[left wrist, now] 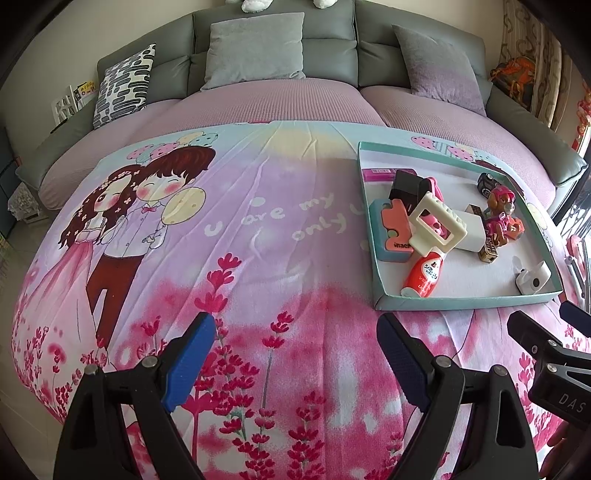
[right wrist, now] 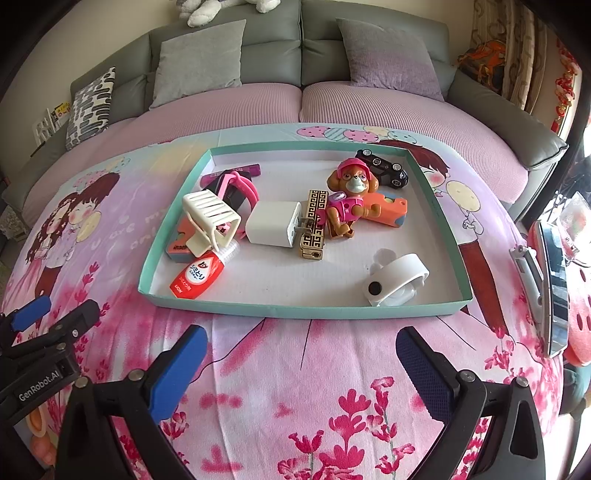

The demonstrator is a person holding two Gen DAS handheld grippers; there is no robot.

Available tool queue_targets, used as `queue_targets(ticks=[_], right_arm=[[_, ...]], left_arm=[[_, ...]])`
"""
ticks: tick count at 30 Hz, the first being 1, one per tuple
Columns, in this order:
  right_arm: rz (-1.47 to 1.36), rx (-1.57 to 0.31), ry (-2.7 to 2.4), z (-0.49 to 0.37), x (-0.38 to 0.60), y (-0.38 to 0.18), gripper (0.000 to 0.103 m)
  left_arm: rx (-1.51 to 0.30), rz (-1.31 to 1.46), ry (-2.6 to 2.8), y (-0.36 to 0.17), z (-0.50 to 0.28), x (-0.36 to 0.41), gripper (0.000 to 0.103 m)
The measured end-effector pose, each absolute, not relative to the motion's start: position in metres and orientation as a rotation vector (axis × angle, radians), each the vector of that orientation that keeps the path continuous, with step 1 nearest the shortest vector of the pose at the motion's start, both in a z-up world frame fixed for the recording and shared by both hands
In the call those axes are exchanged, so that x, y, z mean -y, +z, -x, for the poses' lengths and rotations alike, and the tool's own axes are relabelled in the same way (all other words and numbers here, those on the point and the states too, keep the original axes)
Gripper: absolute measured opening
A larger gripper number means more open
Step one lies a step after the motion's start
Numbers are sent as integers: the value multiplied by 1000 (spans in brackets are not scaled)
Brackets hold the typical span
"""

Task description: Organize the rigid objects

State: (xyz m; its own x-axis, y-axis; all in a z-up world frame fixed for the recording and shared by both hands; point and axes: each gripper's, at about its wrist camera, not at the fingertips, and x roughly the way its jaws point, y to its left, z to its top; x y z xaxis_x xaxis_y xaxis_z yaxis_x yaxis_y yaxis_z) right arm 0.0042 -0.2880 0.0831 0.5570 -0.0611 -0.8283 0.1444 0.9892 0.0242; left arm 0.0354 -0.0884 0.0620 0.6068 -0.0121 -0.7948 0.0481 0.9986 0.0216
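Cartoon-couple printed blanket (right wrist: 295, 369) spread over a bed, grey padded headboard (right wrist: 273, 40) at the far edge, two grey pillows (right wrist: 199, 59) against it, patterned black-and-white cushion (left wrist: 123, 85) at the far left corner, white plush toy (right wrist: 221, 9) on top

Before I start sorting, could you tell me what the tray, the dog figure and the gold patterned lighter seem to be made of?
Tray: likely cardboard, matte teal outside, white inside; thin folded walls.
Dog figure: moulded plastic, slightly glossy, painted pink and brown.
Gold patterned lighter: looks like metal with a shiny gold finish and dark key pattern, though plated plastic is possible.
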Motion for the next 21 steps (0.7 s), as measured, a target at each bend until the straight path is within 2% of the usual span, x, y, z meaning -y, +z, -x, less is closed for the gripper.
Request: queue_targets(ticks=[21], right_arm=[[-93,-974,-122,-4,289,87,103]], left_arm=[[-919,-46,-32,63,-36,89,89]])
